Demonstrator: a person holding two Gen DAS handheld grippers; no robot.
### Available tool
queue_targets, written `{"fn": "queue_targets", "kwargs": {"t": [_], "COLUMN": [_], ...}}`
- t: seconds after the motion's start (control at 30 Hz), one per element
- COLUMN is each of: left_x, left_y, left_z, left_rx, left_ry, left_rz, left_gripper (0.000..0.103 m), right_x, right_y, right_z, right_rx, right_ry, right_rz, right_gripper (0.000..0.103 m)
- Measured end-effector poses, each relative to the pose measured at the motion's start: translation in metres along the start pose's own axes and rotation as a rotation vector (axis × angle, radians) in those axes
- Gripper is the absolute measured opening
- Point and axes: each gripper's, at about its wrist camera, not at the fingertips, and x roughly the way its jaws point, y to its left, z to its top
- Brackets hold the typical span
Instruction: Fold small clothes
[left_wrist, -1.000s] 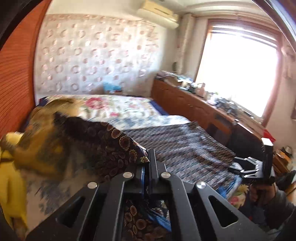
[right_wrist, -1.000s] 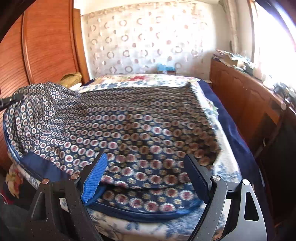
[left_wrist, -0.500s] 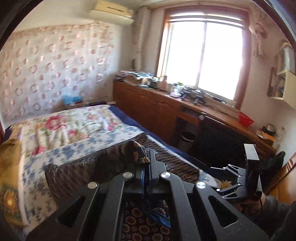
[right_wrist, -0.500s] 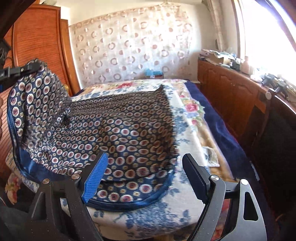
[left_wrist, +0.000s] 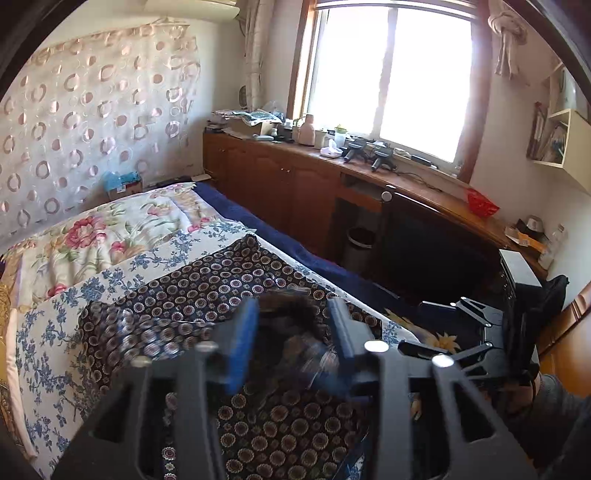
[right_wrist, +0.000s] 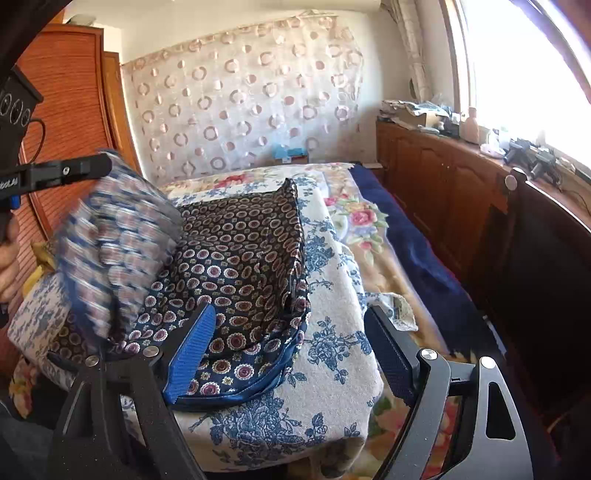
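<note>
The left claw (left_wrist: 291, 336) has just been opening. Its two blue pads stand apart now, and the dark cloth with little rings (left_wrist: 229, 280) is still between them, blurry, like it is slipping out. The pads do not look like they press on it any more.

The right claw (right_wrist: 288, 347) is wide open and holds nothing. It hangs just over the near edge of the cloth.

The cloth lies on the bed (right_wrist: 332, 354), on top of a white cover with blue flowers. One side has been brought over the rest. That loose side is still up in the air under the left claw in the right wrist view, and it is blurry there.

What could go wrong? The loose side may fall crooked, because it is dropping by itself and nothing guides it. Then the edges will not match and the fold will be lumpy.

The cloth looks thin and slippery, so it may slide or puff up when it lands.

It also lies close to the front edge of the bed. A tug from the right claw could pull it off onto the floor.
</note>
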Motion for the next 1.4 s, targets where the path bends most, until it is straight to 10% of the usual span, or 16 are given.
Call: {"fn": "queue_targets", "kwargs": {"t": [0.8, 1.4], "left_x": [-0.075, -0.098], "left_y": [0.087, 0.117], "left_z": [-0.095, -0.122], "left_rx": [-0.136, -0.188], "left_ry": [0.010, 0.010], "left_rz": [0.255, 0.302], "left_gripper": [0.045, 0.045], "right_x": [0.040, 0.144], "right_y": [0.076, 0.207], "right_z": [0.041, 0.053], "right_rx": [-0.152, -0.470], "right_ry": [0.004, 0.231], "right_rz": [0.099, 0.305], "right_gripper": [0.082, 0.081]}}
